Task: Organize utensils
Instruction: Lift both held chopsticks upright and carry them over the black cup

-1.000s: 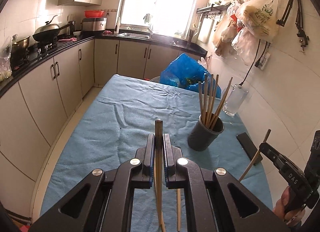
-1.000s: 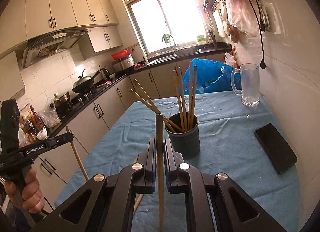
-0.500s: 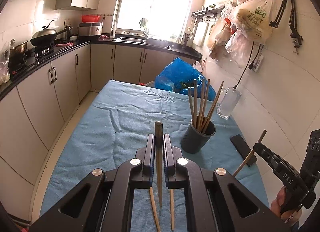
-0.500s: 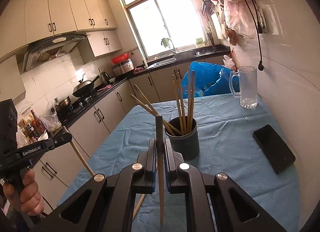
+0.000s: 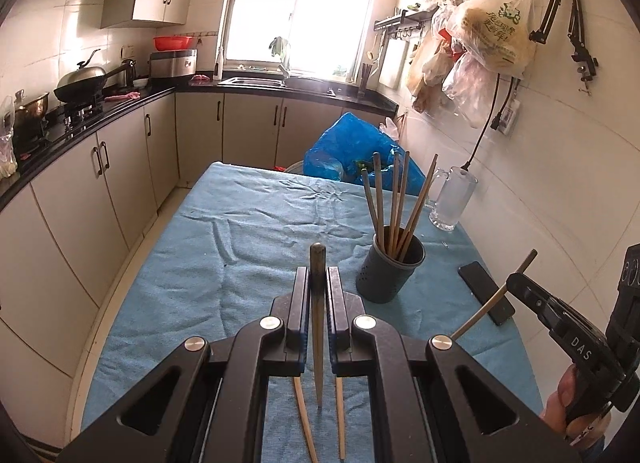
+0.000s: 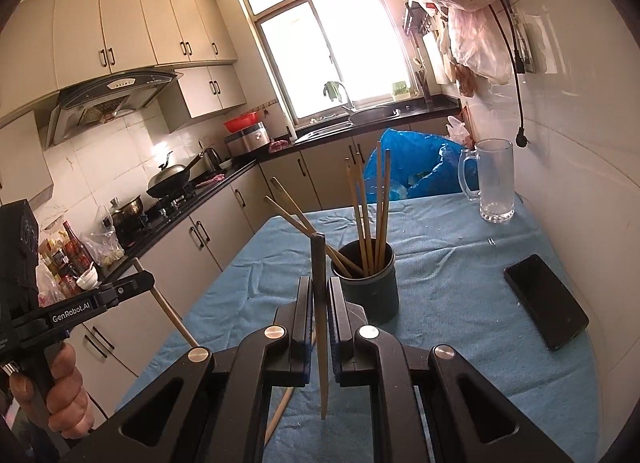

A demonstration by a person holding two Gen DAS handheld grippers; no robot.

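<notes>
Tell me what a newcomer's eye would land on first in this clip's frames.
Probably the chopstick clamped upright in the left gripper, and its twin in the right gripper. Next, the dark holder bristling with chopsticks mid-table on the blue cloth, with a black phone and glass mug by the wall.

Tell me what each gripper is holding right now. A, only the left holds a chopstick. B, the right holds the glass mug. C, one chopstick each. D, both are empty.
C: the left gripper is clamped on a chopstick standing between its fingers, and the right gripper pinches its own chopstick the same way, short of the dark holder.
</notes>
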